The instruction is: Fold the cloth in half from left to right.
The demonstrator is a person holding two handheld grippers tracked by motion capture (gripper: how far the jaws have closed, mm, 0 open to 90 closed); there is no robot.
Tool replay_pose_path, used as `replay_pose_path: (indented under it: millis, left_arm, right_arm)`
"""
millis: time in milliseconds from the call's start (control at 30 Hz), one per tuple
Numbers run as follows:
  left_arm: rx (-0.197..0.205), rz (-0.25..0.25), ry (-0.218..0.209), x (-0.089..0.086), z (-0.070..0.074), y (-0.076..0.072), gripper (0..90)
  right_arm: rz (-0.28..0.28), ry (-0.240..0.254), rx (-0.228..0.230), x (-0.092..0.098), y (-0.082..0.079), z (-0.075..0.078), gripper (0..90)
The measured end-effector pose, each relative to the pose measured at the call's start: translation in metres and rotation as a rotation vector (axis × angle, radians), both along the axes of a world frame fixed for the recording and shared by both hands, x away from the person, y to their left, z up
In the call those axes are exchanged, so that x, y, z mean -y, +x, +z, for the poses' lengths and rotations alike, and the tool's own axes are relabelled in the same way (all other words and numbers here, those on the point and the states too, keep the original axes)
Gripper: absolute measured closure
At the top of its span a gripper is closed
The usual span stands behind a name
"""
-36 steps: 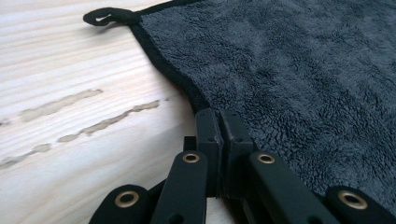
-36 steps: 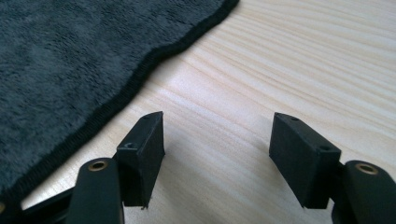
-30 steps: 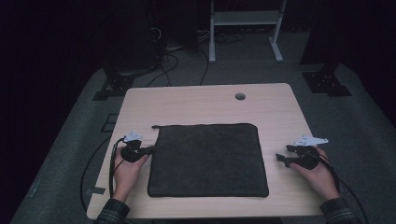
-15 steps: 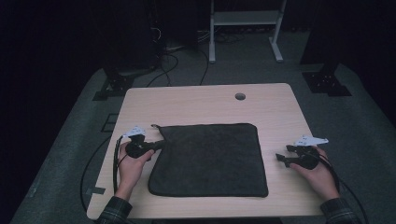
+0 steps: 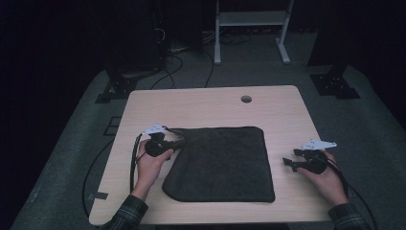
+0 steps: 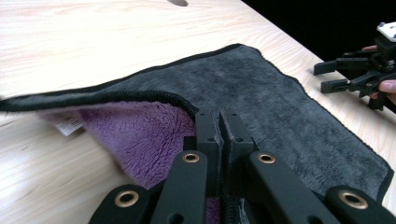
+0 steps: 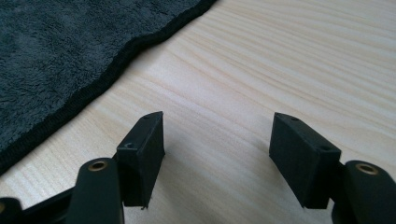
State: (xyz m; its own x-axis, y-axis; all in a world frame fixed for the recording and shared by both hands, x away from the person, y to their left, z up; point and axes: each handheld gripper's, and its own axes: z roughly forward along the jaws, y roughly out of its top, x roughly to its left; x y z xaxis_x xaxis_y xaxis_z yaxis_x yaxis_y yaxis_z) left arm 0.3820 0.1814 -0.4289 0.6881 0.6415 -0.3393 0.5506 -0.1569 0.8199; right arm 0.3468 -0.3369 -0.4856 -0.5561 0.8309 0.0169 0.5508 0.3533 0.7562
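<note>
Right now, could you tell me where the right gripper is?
In the high view, the right gripper rests on the table at its right side, jaws open, just beside the dark towel.

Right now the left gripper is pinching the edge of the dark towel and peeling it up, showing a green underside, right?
Not quite. The left gripper does pinch the towel edge and lift it, but the underside is purple, not green. The left gripper view shows it.

No text, brand, number or sign can be read. A small pale tag (image 6: 67,125) sits on the purple underside of the cloth (image 6: 261,93), left of the left hand-held gripper (image 6: 219,122), but whatever is printed on it is too blurred to read.
</note>
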Motion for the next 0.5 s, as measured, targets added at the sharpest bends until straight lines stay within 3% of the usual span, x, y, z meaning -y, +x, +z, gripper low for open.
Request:
replay_pose_path:
  millis: [500]
  left_arm:
    - [-0.011, -0.086, -0.011, 0.041, -0.001, 0.010, 87.0]
  right_arm:
    - [0.003, -0.001, -0.001, 0.000, 0.000, 0.000, 33.6]
